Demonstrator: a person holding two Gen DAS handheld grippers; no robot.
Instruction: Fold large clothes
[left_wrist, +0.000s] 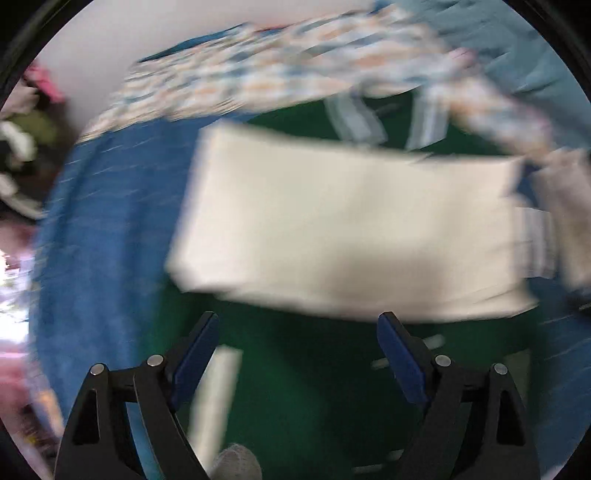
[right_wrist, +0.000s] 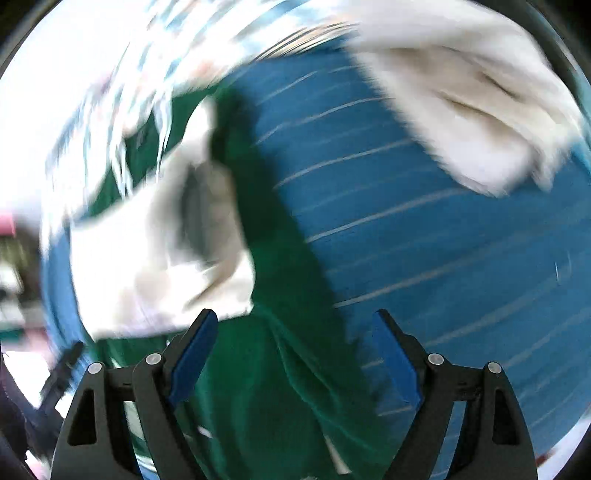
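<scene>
A folded cream-white cloth (left_wrist: 343, 229) lies on a green garment (left_wrist: 303, 369) spread over a blue striped bedsheet (left_wrist: 110, 206). My left gripper (left_wrist: 297, 325) is open and empty just in front of the cloth's near edge, above the green garment. In the right wrist view the green garment (right_wrist: 266, 387) lies under my right gripper (right_wrist: 295, 325), which is open and empty. The cream cloth (right_wrist: 159, 251) lies to its left. Both views are motion-blurred.
A patterned white, blue and orange fabric (left_wrist: 258, 74) lies along the far side of the bed. Another cream-white pile (right_wrist: 469, 103) sits on the blue sheet (right_wrist: 424, 221) at the upper right. Clutter (left_wrist: 22, 140) shows at the left edge.
</scene>
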